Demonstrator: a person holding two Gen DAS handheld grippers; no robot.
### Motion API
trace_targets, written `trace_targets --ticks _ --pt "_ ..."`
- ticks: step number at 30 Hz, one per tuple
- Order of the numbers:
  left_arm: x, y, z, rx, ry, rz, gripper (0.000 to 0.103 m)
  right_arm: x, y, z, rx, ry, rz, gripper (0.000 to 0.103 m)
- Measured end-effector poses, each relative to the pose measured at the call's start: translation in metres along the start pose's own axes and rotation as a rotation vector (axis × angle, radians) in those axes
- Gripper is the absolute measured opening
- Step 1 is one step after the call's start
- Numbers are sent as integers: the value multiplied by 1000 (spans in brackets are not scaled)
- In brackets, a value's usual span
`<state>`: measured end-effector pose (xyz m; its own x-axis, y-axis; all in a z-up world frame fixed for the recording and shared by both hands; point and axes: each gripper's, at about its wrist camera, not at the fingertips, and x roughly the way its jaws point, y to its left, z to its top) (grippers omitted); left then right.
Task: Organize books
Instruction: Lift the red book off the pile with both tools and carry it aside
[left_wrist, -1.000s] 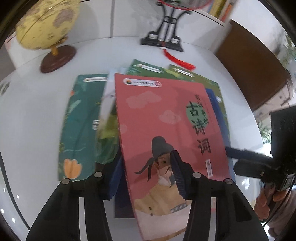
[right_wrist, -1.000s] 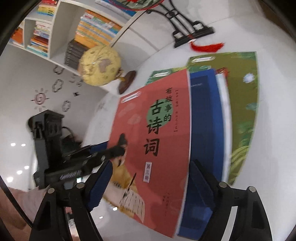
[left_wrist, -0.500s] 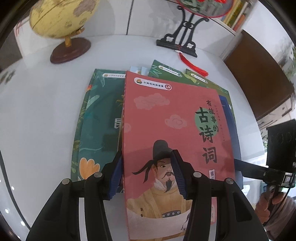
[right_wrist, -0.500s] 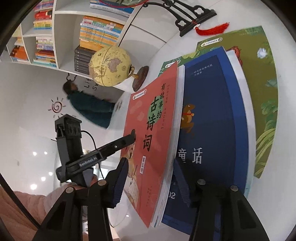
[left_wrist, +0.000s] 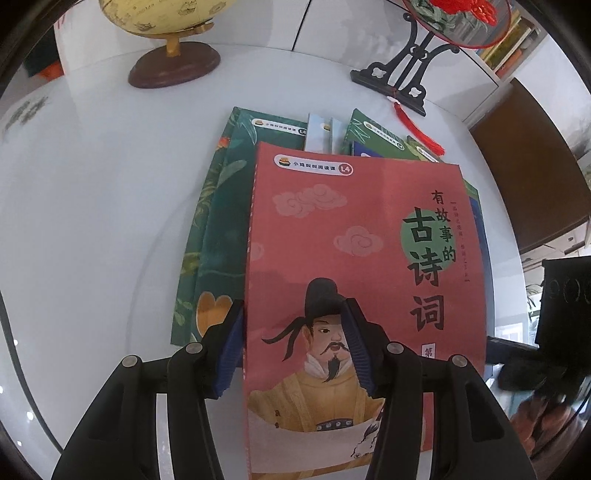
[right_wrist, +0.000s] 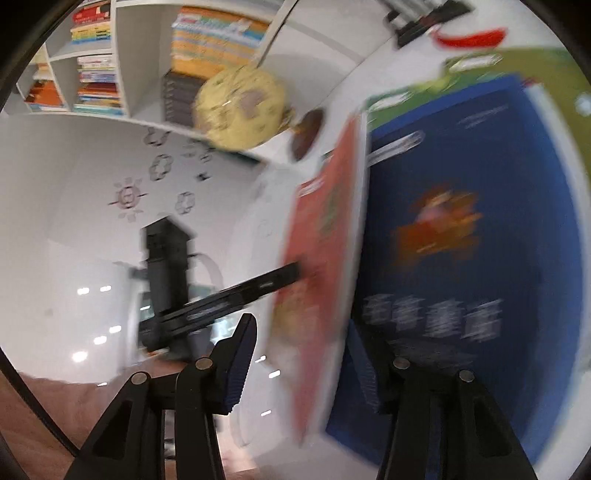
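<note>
Fingers of the left gripper (left_wrist: 295, 347) straddle the spine edge of the red book (left_wrist: 362, 258), one pad on its cover, one beside the spine; whether they pinch it I cannot tell. Right gripper (right_wrist: 303, 365) fingers bracket the same book's lifted edge, blurred, grip unclear. Beneath lie a blue book (right_wrist: 461, 221) and green books (left_wrist: 218, 236) on the white surface (left_wrist: 92, 221), globe (left_wrist: 166, 22) beyond.

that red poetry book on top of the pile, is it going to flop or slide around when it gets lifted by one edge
Probably some flop: the red book looks thin and soft-covered, and its lower left edge sits between the left gripper's fingers. Its cover looks smooth, so it may slide over the blue book beneath. It likely weighs little for its broad face.
</note>
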<state>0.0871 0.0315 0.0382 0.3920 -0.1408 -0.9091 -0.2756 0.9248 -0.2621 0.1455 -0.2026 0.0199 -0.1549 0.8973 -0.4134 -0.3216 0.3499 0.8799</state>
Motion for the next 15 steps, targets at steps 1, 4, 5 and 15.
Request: trace_targets --ticks 1,4,5,15 --pt "-1 -2 -1 11 -5 8 50 7 7 -1 -21 13 -36 51" --pt "-3 -6 -3 40 -5 13 49 23 17 2 -49 9 -137 38" --pt "-5 -8 -5 55 -9 21 49 24 15 5 -18 -13 -149 23" --pt "-32 0 -13 60 -86 34 18 35 13 12 9 -49 -217 7"
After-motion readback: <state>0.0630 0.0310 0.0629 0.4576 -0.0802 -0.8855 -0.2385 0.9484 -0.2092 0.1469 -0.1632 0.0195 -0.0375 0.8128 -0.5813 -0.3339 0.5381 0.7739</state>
